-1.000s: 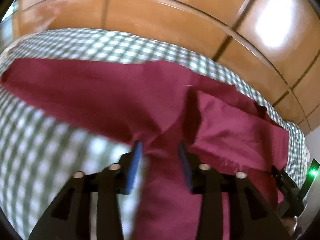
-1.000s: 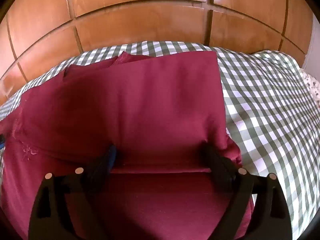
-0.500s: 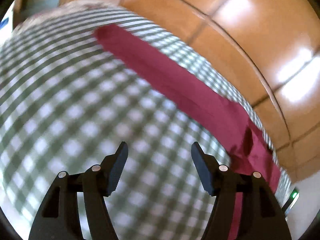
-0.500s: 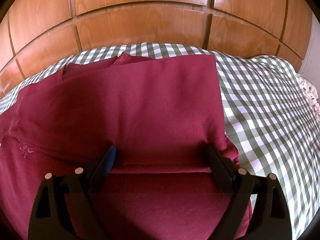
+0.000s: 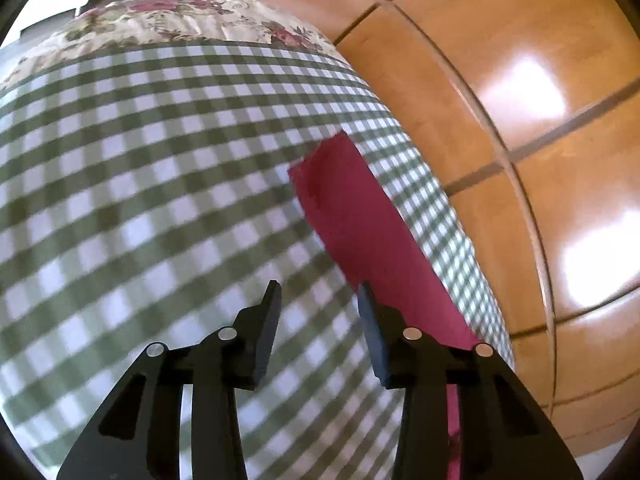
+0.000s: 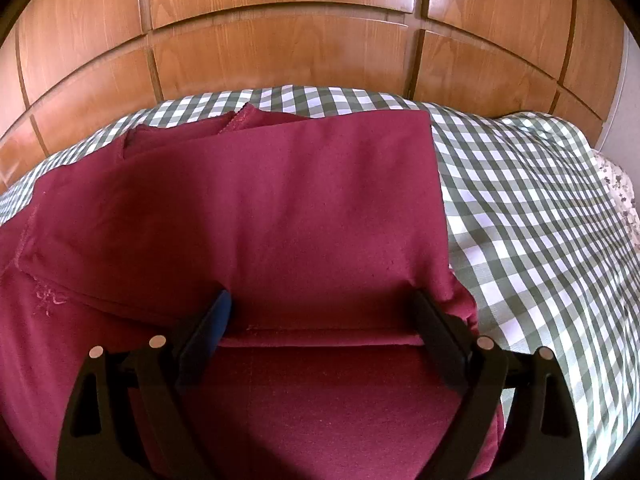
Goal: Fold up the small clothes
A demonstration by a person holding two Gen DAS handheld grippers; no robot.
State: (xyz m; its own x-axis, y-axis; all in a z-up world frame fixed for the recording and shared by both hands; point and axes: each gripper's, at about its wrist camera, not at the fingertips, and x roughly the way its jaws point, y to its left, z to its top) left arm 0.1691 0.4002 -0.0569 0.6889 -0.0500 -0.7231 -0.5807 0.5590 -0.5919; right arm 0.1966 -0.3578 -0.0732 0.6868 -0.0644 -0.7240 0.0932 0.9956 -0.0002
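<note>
A maroon garment (image 6: 280, 200) lies partly folded on a green-and-white checked cover (image 6: 520, 220). My right gripper (image 6: 320, 300) rests low over it, jaws wide apart. A folded edge runs flat between the fingers, and the pads do not pinch it. In the left wrist view only a narrow strip of the same garment (image 5: 360, 220) shows, running toward the far edge of the cover. My left gripper (image 5: 319, 292) hovers over bare checked cover (image 5: 140, 160) just left of that strip. Its jaws are closing with nothing between them.
Glossy wooden panels (image 6: 280, 52) rise directly behind the cover, and they fill the right side as wooden panels (image 5: 520, 80) in the left wrist view. Floral fabric (image 5: 180, 24) lies beyond the checked cover's far end, and floral fabric (image 6: 616, 184) shows at its right edge.
My left gripper has swung off the maroon garment and across the checked cover, rolling as it went, and its jaws have narrowed. The right gripper and the fold under it have stayed put.
</note>
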